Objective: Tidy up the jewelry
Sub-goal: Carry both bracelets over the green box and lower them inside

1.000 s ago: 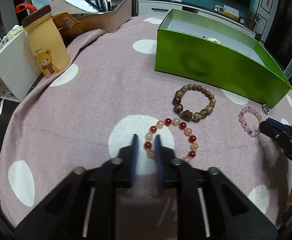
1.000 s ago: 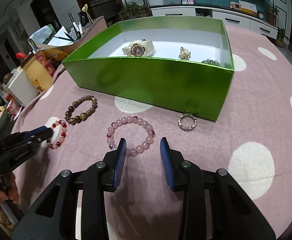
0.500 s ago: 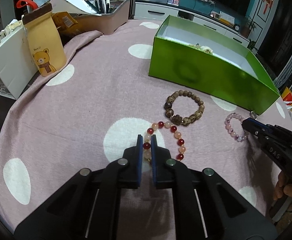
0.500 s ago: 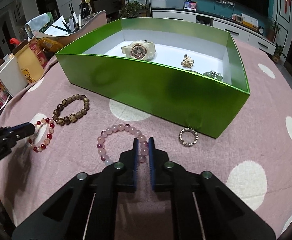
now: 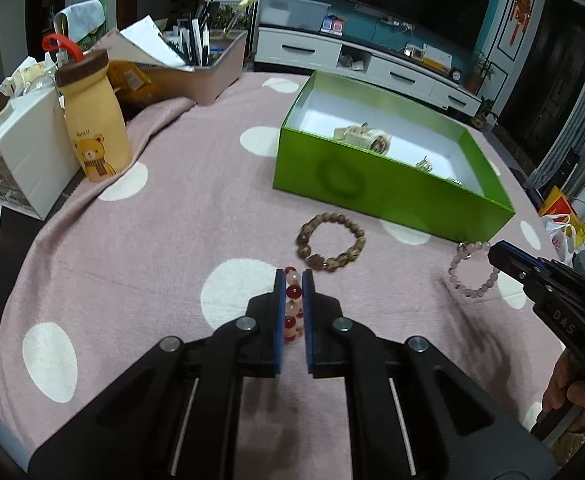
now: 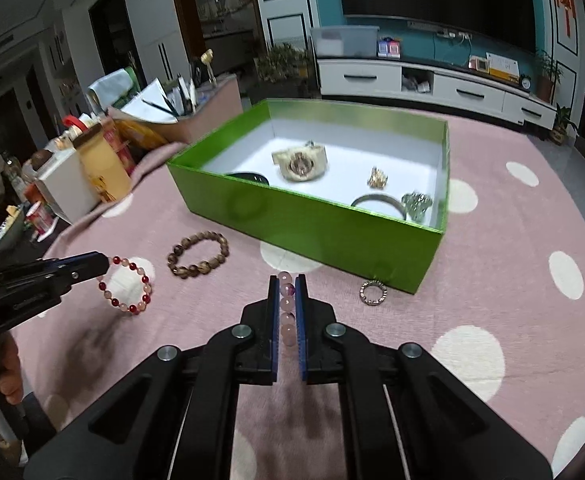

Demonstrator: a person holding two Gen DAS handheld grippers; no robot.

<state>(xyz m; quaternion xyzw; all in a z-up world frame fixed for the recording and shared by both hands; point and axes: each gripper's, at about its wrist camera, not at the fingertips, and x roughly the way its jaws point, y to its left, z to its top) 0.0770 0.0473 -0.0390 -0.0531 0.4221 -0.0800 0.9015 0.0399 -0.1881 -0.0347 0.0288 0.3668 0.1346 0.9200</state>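
My left gripper point(image 5: 293, 280) is shut on a red and peach bead bracelet point(image 5: 292, 304), lifted off the cloth; it hangs from that gripper in the right wrist view point(image 6: 126, 290). My right gripper point(image 6: 283, 284) is shut on a pink bead bracelet point(image 6: 286, 312), also lifted; it shows in the left wrist view point(image 5: 472, 270). A brown wooden bead bracelet point(image 5: 330, 246) lies on the cloth between them. A small metal ring point(image 6: 373, 293) lies by the corner of the green box point(image 6: 312, 224), which holds a cream watch point(image 6: 300, 164) and other pieces.
The table has a pink cloth with white dots point(image 5: 172, 220). At the left stand a bear-print pouch point(image 5: 92, 132), a white organiser point(image 5: 20, 160) and a tray of pens and papers point(image 5: 188, 68). The green box point(image 5: 384, 196) stands beyond the bracelets.
Both grippers closed on their bracelets and lifted them off the cloth, and both views rose and drew back from the table.
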